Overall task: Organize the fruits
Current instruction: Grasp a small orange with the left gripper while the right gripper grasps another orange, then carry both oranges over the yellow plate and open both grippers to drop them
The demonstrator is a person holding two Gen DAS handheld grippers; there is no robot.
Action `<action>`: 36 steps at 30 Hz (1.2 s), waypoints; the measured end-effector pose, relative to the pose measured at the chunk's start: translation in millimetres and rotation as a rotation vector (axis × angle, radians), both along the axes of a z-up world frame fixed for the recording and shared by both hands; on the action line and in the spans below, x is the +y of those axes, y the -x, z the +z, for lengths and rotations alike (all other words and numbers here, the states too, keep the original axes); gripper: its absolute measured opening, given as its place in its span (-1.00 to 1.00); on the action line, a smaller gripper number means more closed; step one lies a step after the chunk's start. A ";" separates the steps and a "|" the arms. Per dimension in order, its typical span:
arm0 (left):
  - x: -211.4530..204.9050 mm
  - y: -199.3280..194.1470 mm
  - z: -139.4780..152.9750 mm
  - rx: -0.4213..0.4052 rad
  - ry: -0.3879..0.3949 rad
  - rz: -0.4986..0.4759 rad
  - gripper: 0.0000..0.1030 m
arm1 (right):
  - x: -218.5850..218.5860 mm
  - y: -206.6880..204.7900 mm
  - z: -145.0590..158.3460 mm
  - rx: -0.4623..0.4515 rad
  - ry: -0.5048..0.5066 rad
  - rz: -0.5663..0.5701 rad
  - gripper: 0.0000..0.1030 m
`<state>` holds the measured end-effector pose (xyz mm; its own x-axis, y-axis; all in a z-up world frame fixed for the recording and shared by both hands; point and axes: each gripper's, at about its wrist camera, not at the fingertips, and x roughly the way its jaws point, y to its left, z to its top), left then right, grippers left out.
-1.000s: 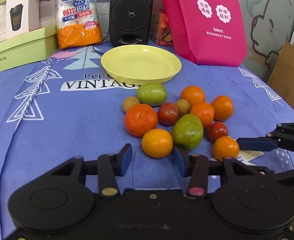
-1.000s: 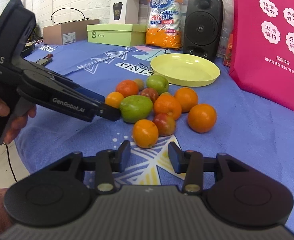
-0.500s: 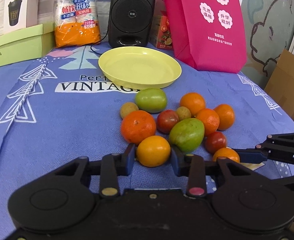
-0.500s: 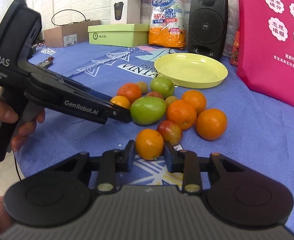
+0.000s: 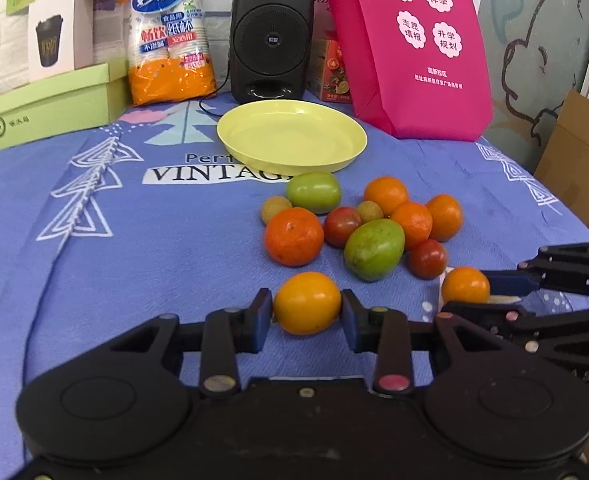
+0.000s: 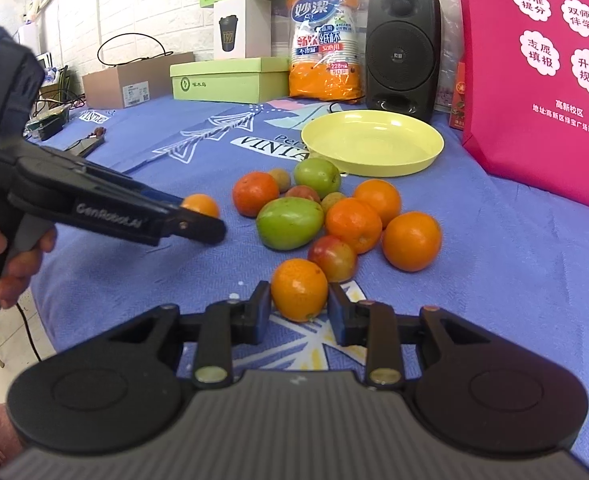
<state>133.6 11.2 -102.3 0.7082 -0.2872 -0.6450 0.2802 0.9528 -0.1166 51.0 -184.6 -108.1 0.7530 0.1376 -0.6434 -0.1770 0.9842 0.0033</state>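
Observation:
A pile of fruit lies on the blue cloth: oranges, green mangoes (image 5: pixel 373 249), small red and tan fruits. An empty yellow plate (image 5: pixel 292 136) stands behind the pile, also in the right wrist view (image 6: pixel 372 142). My left gripper (image 5: pixel 307 311) is shut on a yellow-orange orange (image 5: pixel 307 303), pulled slightly away from the pile. My right gripper (image 6: pixel 299 307) is shut on another orange (image 6: pixel 299 290) at the pile's near edge. Each gripper shows in the other's view, the left (image 6: pixel 198 228) and the right (image 5: pixel 490 292).
At the back stand a black speaker (image 5: pixel 271 36), a pink bag (image 5: pixel 410 48), an orange pack of paper cups (image 5: pixel 168 40), a green box (image 5: pixel 50 106) and a white box. Cardboard sits beyond the table's right edge (image 5: pixel 578 168).
Both grippers moved forward around their oranges and closed on them. The left gripper's orange now sits apart from the pile, nearer me.

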 end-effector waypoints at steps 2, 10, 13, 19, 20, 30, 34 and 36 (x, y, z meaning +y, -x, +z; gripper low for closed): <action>1.2 5.6 3.3 -0.003 -0.007 0.004 -0.31 | 0.6 2.2 2.4 -0.006 0.005 -0.004 -0.42; 8.6 26.4 19.2 -0.033 0.013 0.004 -0.30 | -3.6 17.5 20.0 -0.050 0.035 -0.030 -0.42; 10.4 32.0 25.3 -0.046 0.022 0.006 -0.30 | -9.0 23.4 25.5 -0.062 0.044 -0.050 -0.42; 12.8 30.0 34.2 -0.055 0.031 -0.003 -0.30 | -22.8 30.5 31.9 -0.080 0.047 -0.099 -0.42; 14.0 28.4 35.4 -0.057 0.036 -0.006 -0.30 | -24.6 30.4 33.6 -0.085 0.045 -0.100 -0.42; 10.6 -8.4 55.4 -0.094 0.024 -0.030 -0.30 | -30.6 -0.4 52.2 -0.129 0.080 -0.062 -0.42; 5.7 -33.4 65.3 -0.110 0.003 -0.037 -0.30 | -38.0 -26.3 59.0 -0.142 0.085 -0.047 -0.42; 3.5 -49.6 68.3 -0.114 -0.006 -0.037 -0.30 | -41.7 -40.9 61.8 -0.147 0.090 -0.040 -0.42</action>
<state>183.2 14.7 -34.0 0.7661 -0.3113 -0.5623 0.3266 0.9421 -0.0765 92.0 -226.2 -46.4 0.8436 0.0523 -0.5344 -0.1294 0.9857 -0.1078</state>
